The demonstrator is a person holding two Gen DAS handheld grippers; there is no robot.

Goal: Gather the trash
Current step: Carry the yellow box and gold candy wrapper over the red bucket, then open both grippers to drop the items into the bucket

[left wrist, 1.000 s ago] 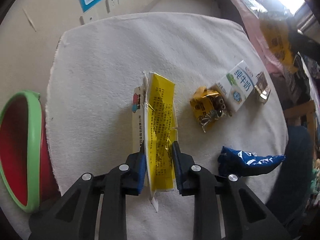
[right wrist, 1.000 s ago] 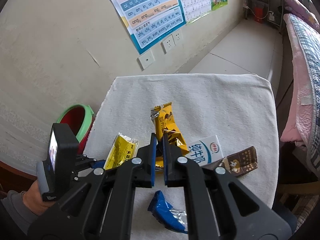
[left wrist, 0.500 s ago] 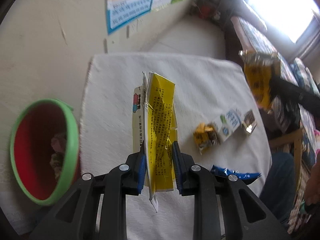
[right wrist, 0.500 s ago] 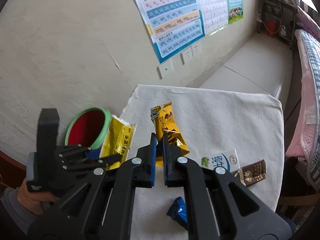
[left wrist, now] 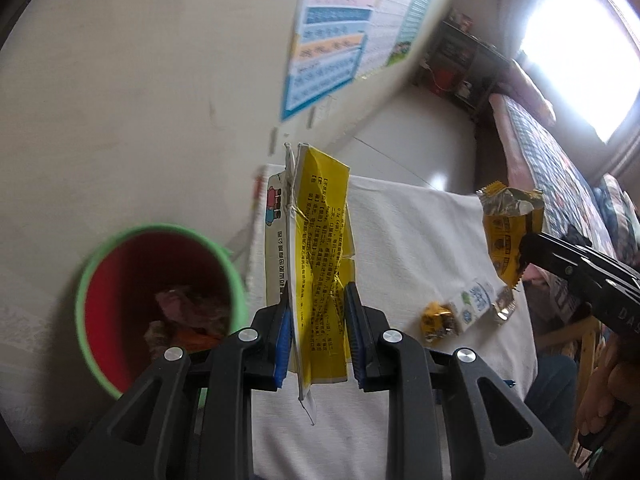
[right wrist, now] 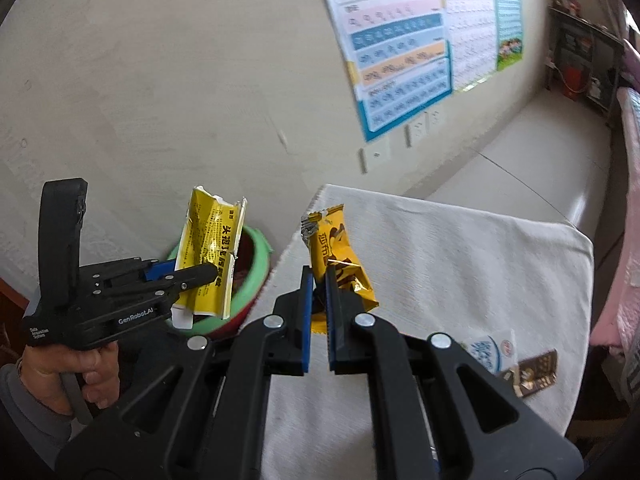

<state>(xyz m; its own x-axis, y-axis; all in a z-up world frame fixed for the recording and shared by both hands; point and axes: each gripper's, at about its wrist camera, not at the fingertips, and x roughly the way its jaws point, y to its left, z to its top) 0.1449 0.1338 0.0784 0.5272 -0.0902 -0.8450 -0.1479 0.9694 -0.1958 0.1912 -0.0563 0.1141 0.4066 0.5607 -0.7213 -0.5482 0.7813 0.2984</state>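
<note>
Grippers (left wrist: 318, 334) (right wrist: 316, 316) aloft, wrappers pinched.

1. The left gripper (left wrist: 318, 332) points steeply down, its blue pads clamped on a flat yellow box (left wrist: 320, 256).
2. A hand (right wrist: 76, 368) in a grey sleeve grips its handle.
3. The right gripper (right wrist: 316, 304) angles down, its jaws shut tight on a yellow wrapper (right wrist: 338, 256).

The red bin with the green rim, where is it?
The red bin stands on the floor by the wall, left of the white-covered table in the left wrist view, just beyond the flattened yellow box held in the left hand-held gripper.
</note>
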